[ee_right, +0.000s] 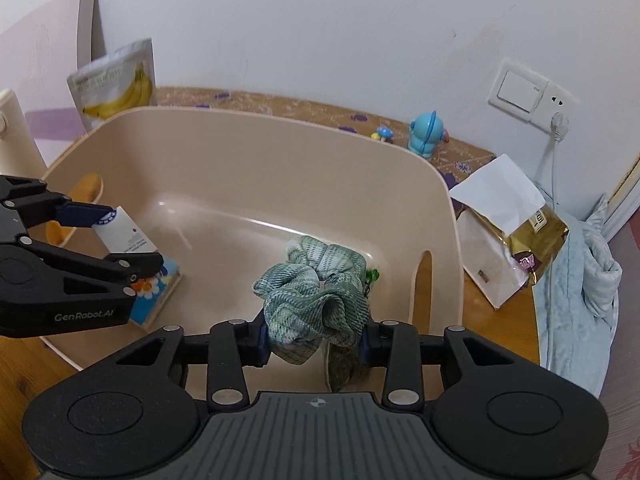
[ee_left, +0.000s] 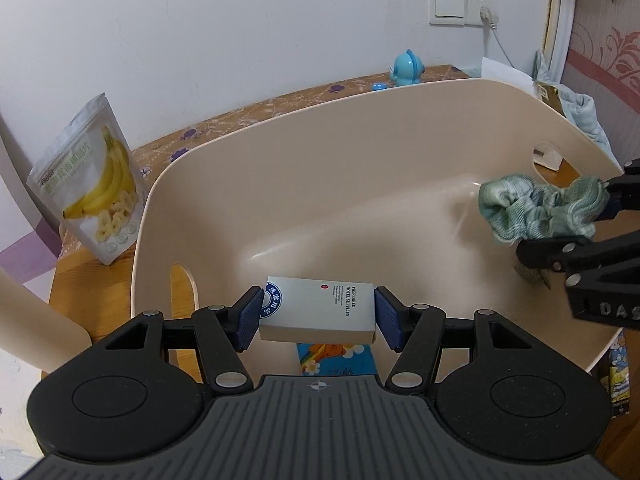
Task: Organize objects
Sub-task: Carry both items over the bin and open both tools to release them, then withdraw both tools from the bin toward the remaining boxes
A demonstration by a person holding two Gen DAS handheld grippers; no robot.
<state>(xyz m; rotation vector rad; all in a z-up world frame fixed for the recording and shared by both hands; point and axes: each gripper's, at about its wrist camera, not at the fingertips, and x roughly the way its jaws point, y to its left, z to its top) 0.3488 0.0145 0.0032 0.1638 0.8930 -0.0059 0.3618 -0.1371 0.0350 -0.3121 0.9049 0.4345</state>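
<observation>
Left gripper (ee_left: 319, 317) angled downward, blue pads clamped on the two short ends of a small white box (ee_left: 318, 312). Right gripper (ee_right: 314, 342) likewise angled down, a green scrunchie (ee_right: 316, 300) bunched between its parted jaws; firmness of grip unclear.

Soft, even indoor light — sharp centre, fisheye-bent dark corners

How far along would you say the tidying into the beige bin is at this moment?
Partly done. Already in the beige bin: a colourful cartoon packet on its floor. In hand: the left gripper holds a white hotel-supplies box over the bin, and a green scrunchie sits between the right gripper's fingers. Left outside: the banana chips bag, blue toy and gold-and-white bag.
</observation>
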